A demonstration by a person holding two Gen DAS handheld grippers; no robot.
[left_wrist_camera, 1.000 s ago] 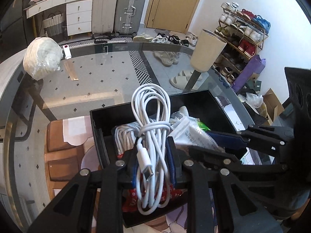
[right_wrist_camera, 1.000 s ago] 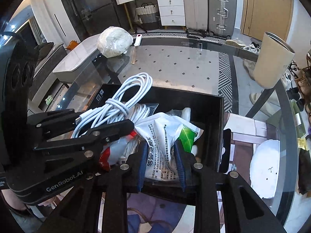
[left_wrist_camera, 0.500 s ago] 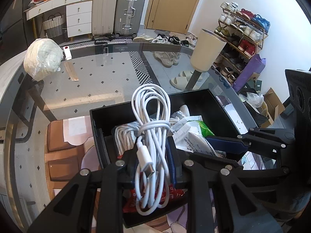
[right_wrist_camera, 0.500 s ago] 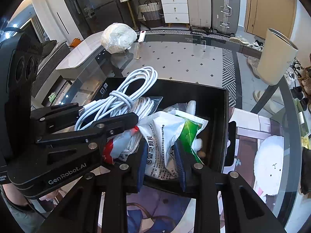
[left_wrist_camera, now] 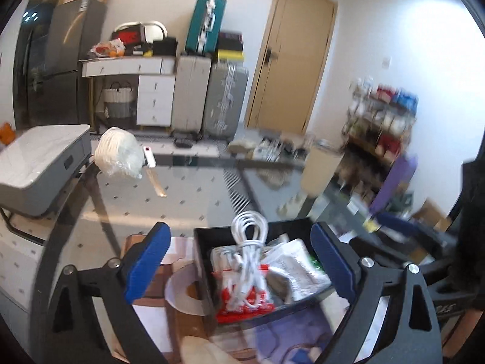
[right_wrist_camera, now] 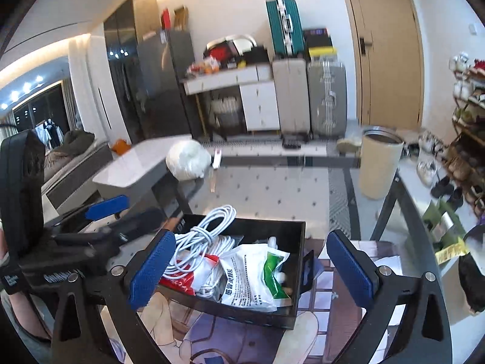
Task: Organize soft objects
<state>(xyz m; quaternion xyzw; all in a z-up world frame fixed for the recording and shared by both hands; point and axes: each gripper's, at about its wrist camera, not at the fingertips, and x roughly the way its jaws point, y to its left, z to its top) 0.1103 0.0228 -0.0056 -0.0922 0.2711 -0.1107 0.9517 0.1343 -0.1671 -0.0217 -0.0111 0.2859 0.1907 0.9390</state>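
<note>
A black box stands on the glass table. In it lie a coiled white cable, a white and green pouch and a red packet. My left gripper is open and empty, pulled back above the box's near side. My right gripper is open and empty, also back from the box. The left gripper shows at the left of the right wrist view.
A white bagged bundle and a small white stick lie at the table's far left. A beige bin stands beyond the table on the right. Suitcases, drawers and a shoe rack line the walls.
Both grippers opened and drew back and up. The left let go of the white cable and the right let go of the pouch; both now lie in the box.
</note>
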